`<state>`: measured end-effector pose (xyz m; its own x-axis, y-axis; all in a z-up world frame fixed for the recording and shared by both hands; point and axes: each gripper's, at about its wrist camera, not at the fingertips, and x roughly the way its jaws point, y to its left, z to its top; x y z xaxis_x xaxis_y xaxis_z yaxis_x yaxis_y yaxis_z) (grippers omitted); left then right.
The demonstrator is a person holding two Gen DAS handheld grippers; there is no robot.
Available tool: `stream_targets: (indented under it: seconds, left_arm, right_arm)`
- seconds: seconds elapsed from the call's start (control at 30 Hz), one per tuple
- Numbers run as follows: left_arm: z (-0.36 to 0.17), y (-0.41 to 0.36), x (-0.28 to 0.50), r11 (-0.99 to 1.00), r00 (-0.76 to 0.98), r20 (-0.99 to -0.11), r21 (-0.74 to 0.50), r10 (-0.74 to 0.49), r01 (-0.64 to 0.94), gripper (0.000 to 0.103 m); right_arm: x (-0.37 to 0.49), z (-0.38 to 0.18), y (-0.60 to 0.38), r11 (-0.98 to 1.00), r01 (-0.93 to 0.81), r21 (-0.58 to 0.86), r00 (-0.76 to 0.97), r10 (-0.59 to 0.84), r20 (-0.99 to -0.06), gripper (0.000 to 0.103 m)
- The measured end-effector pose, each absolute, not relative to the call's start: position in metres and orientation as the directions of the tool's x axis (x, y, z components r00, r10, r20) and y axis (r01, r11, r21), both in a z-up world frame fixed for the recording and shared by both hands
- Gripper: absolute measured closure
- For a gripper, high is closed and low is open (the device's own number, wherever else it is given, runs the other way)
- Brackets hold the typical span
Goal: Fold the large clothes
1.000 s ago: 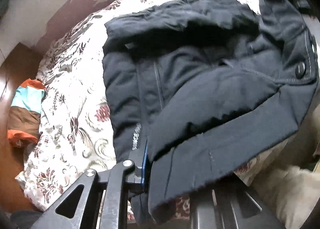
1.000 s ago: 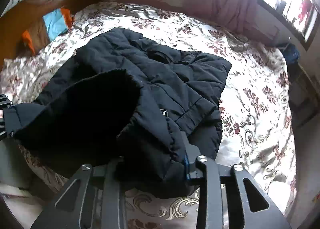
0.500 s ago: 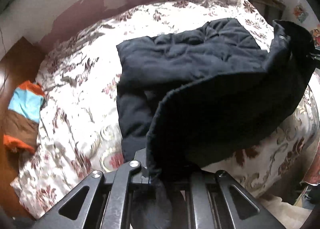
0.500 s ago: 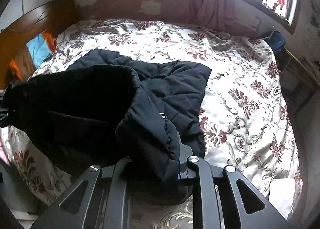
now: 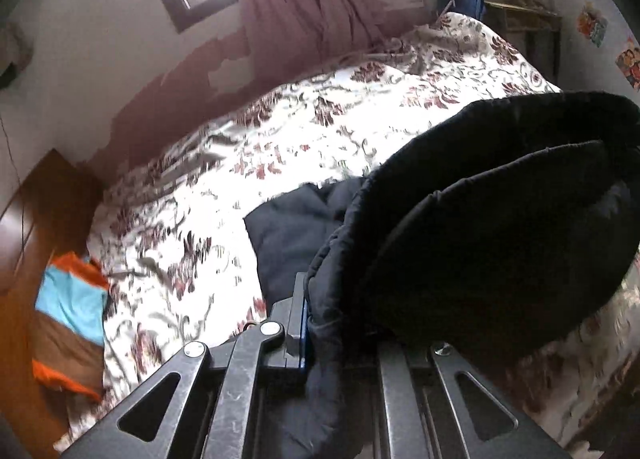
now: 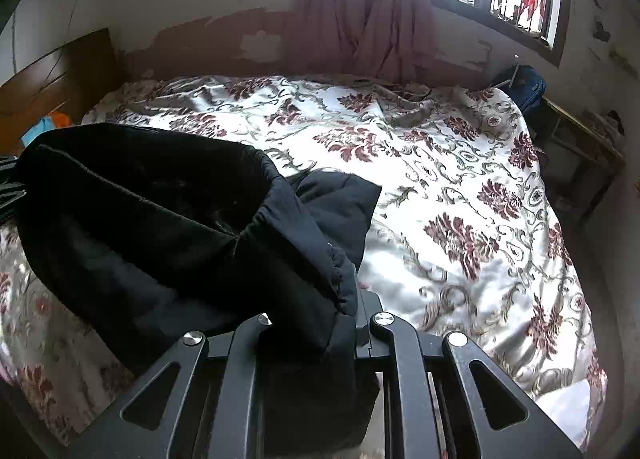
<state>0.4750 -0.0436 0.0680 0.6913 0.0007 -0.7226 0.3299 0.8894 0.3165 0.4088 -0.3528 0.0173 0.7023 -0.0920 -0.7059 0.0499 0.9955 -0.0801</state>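
Gripping the thick edge of the black jacket [image 5: 500,227], the left tool [image 5: 320,323] is clamped on padded cloth at one end of a raised span, and the right tool [image 6: 344,315] is clamped on the gathered edge at the other end. Between them the jacket hangs in a sagging loop above the near edge of the bed [image 6: 460,187], while its far part lies flat on the flowered bedspread toward the middle. The bulk is the risk: each tool pinches only a narrow bite of a puffy hem, so the weight of the hanging part could drag it free. Uneven carrying would skew the fold. Pulling too far could also drag the resting part and bunch it against the bedspread.
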Motion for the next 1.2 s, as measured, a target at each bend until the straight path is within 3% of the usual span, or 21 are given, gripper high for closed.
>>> stream_targets:
  seconds: [0.37,0.63,0.97,1.07,1.2]
  left_arm:
    - [0.047,-0.064,0.573,0.907,0.675,-0.737,0.305,0.033,0.289,0.095]
    - [0.01,-0.056,0.635,0.936,0.596,-0.801,0.25,0.056,0.247,0.095]
    - [-0.031,-0.06,0.688,0.93,0.528,-0.844,0.265,0.096,0.254,0.094]
    - [-0.041,-0.054,0.697,0.951,0.498,-0.866,0.193,0.049,0.242,0.093]
    - [-0.04,-0.043,0.697,0.97,0.49,-0.872,0.112,-0.008,0.216,0.092]
  right_arm:
    - [0.501,0.0,-0.362,0.996,0.046,-0.08,0.725,-0.088,-0.683,0.09]
    - [0.564,-0.022,-0.356,0.997,0.019,-0.08,0.705,-0.07,-0.706,0.09]
    - [0.613,-0.068,-0.358,0.995,0.047,-0.085,0.641,-0.096,-0.761,0.09]
    - [0.618,-0.074,-0.363,0.997,0.061,-0.054,0.63,-0.081,-0.772,0.086]
    - [0.618,-0.074,-0.368,0.998,0.059,-0.017,0.637,-0.051,-0.769,0.074]
